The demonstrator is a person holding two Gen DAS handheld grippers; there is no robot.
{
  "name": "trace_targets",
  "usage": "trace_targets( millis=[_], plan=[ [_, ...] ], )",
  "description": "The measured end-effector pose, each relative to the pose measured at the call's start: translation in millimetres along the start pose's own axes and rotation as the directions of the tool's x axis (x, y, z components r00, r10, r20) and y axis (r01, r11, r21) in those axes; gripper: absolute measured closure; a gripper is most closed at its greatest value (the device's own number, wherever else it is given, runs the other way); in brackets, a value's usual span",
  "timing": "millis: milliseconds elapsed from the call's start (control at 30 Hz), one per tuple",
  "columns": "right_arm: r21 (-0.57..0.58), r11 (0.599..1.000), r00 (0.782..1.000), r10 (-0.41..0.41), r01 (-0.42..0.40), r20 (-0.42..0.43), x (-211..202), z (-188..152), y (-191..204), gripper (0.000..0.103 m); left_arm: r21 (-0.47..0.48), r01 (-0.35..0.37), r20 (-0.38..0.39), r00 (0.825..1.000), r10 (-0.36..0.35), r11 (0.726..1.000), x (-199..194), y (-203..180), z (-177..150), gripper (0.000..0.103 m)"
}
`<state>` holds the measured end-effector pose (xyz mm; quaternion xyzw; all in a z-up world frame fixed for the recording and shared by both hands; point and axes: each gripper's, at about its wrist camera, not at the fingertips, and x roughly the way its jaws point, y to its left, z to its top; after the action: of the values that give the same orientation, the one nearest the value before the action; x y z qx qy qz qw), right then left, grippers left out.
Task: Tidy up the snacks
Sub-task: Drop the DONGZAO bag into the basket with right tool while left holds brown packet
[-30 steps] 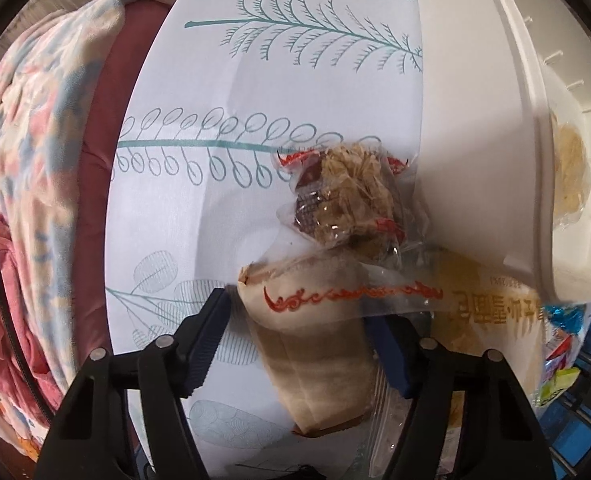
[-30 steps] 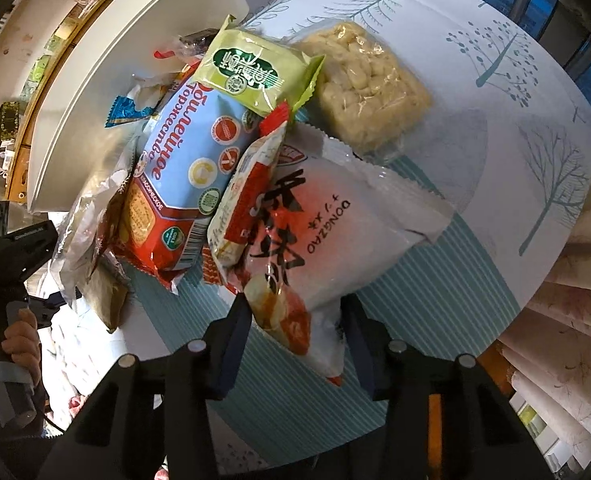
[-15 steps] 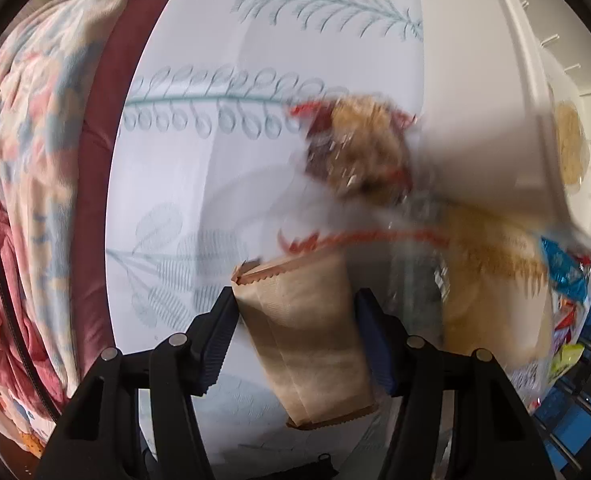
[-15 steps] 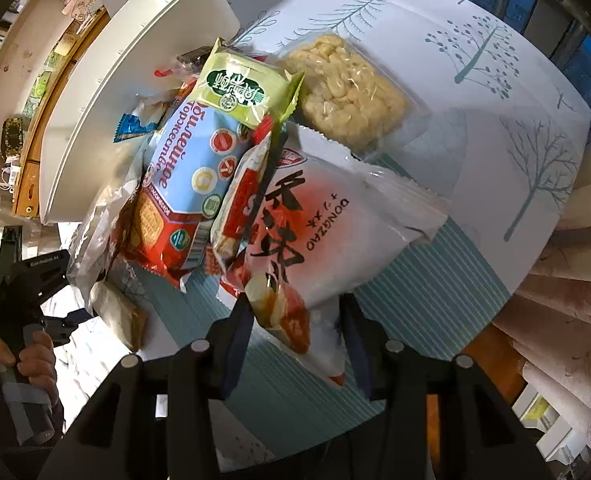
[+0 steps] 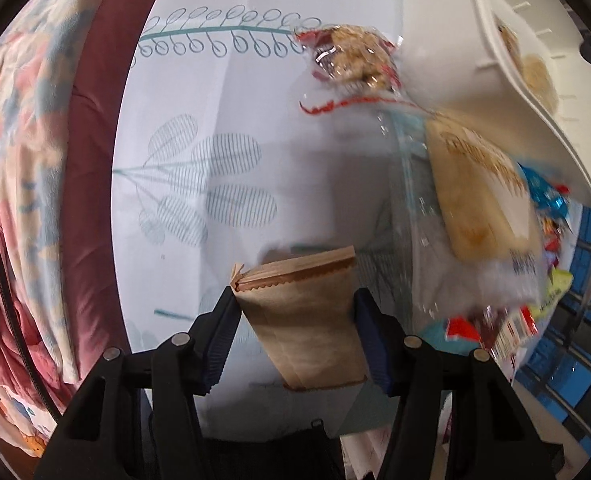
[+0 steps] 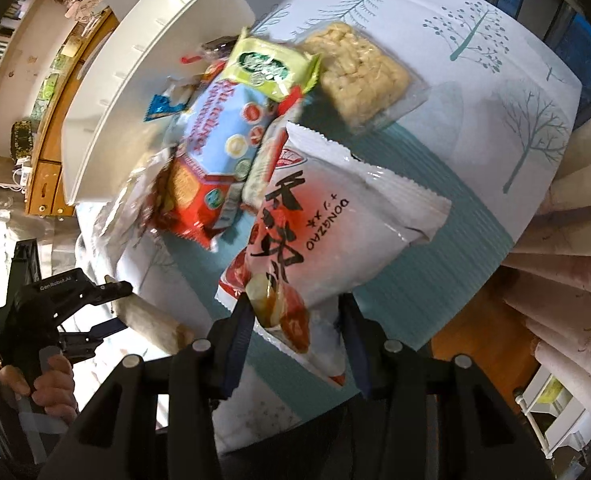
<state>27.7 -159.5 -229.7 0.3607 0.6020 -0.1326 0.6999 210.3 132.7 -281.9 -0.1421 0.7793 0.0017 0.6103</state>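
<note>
My left gripper (image 5: 294, 304) is shut on a brown paper packet (image 5: 307, 328), held above the tablecloth away from the pile; both pads press its sides. The right wrist view shows that same left gripper (image 6: 107, 300) at the lower left with the brown packet (image 6: 155, 320), a hand (image 6: 51, 376) on its handle. My right gripper (image 6: 295, 312) is shut on the lower end of a white and red snack bag (image 6: 335, 220). A white bin (image 6: 135, 80) stands tilted behind the snack pile.
A blue and red cracker pack (image 6: 211, 152), a green packet (image 6: 271, 66) and a clear pack of puffed blocks (image 6: 359, 76) lie by the bin. A clear pack of nut clusters (image 5: 355, 60) and a pale packet (image 5: 479, 192) lie by the bin wall (image 5: 495, 60). A blanket (image 5: 23, 120) borders the tree-print tablecloth (image 5: 215, 120).
My left gripper has pulled the brown packet out from under the clear packs and away from the pile. My right gripper has lifted the white and red bag a little.
</note>
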Motion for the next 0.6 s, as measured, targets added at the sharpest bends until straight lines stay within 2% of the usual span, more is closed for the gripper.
trace_targets(
  millis=[267, 500, 533, 567, 600],
  plan=[
    [-0.047, 0.999, 1.0, 0.027, -0.027, -0.002, -18, -13, 29, 0.06, 0.019, 0.053, -0.013, 0.999, -0.053, 0.998, -28, 7, -16, 0.049],
    [-0.098, 0.993, 0.998, 0.06, -0.062, -0.022, -26, -10, 61, 0.06, 0.054, 0.101, -0.022, 0.995, -0.1, 0.993, -59, 6, -24, 0.052],
    [-0.106, 0.992, 0.997, 0.07, -0.072, -0.021, -27, -8, 65, 0.06, 0.058, 0.118, -0.024, 0.993, -0.117, 0.991, -65, 4, -25, 0.055],
    [-0.12, 0.989, 0.996, 0.082, -0.084, -0.021, -30, -6, 72, 0.06, 0.058, 0.149, -0.034, 0.989, -0.147, 0.987, -71, 4, -26, 0.094],
    [-0.128, 0.988, 0.996, 0.088, -0.089, -0.019, -31, -6, 76, 0.06, 0.051, 0.161, -0.049, 0.986, -0.159, 0.986, -75, 4, -25, 0.094]
  ],
)
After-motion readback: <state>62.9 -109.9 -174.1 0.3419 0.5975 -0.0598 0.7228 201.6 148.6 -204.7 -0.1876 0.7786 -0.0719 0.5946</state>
